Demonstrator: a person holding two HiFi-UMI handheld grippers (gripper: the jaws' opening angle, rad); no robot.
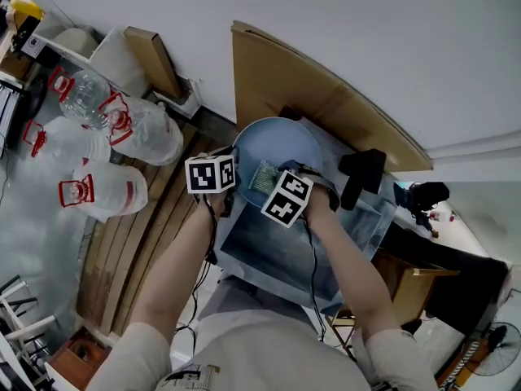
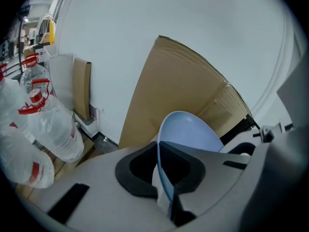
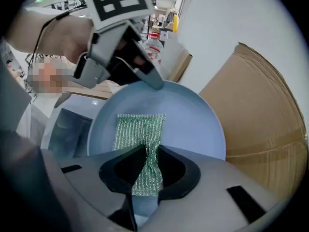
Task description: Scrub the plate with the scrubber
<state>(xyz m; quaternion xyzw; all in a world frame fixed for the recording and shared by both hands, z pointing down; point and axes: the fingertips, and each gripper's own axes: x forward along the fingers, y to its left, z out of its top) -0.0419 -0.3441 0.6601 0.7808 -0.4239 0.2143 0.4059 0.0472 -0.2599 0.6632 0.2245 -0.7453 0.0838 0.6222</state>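
Starting close in, what has each gripper got?

B: The right gripper point(image 3: 145, 175) has its jaws pinched on the scrubber point(image 3: 140, 129), a green mesh cloth, coarse-knit and limp. It bunches where the jaws squeeze it and fans out flat against the plate point(image 3: 193, 124). The left gripper point(image 2: 163, 178) is clamped on the plate's thin rim, which sits edge-on between its jaws.

A: Why hold the plate like that?

B: My reading is that gripping the rim leaves the whole face bare for scrubbing. Tilting it up toward the right gripper lets the cloth press on squarely. One tool braces, the other scrubs.

A: And the plate itself?

B: Round, pale blue, smooth and faintly glossy, a shallow dish with a raised lip. It looks hard, but I can't tell whether it is plastic or glazed ware. A slick rim held at one spot could pivot under pressure, so I'd expect light strokes.

A: What's under it?

B: A basin point(image 1: 273, 259) with shiny grey-blue walls, steel or clear plastic, I can't say which. In the head view it sits directly below the plate, presumably to catch drips.

A: Farther back?

B: A big sheet of cardboard point(image 2: 178, 76), matte brown with a crease, leans on the white wall point(image 2: 145, 18). Off to the left are clear, crinkled water jugs point(image 1: 106, 190) with red handles, well apart from the work.
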